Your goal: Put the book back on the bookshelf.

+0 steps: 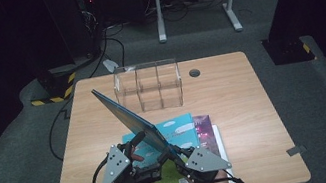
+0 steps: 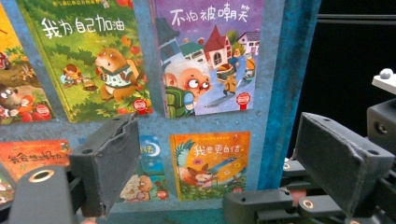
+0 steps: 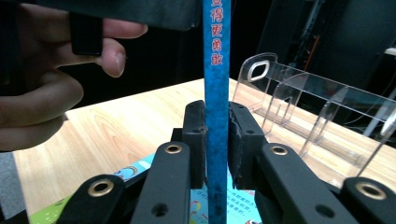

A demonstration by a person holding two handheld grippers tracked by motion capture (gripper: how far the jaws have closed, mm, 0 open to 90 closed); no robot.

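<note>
- a thin blue hardcover picture book [image 1: 121,113] is held raised on edge above the light wooden table [image 1: 232,94], tilted, its far corner pointing toward the clear plastic three-compartment organiser [image 1: 148,87].
- the right gripper [image 3: 217,135] is clamped on the blue book's spine edge; both black pads are seen pressed against it in the right gripper view.
- the left gripper [image 2: 215,154] is seen with jaws standing wide apart, facing the book's back cover with its printed cover pictures; no pad is seen touching it.
- a stack of flat books [image 1: 193,132] is lain at the table's near edge beneath the raised book, a teal cover uppermost.
- open tabletop is noted to the right of the stack and of the organiser, and along the left edge.
- the organiser is set well apart from the stack, near the far edge.
</note>
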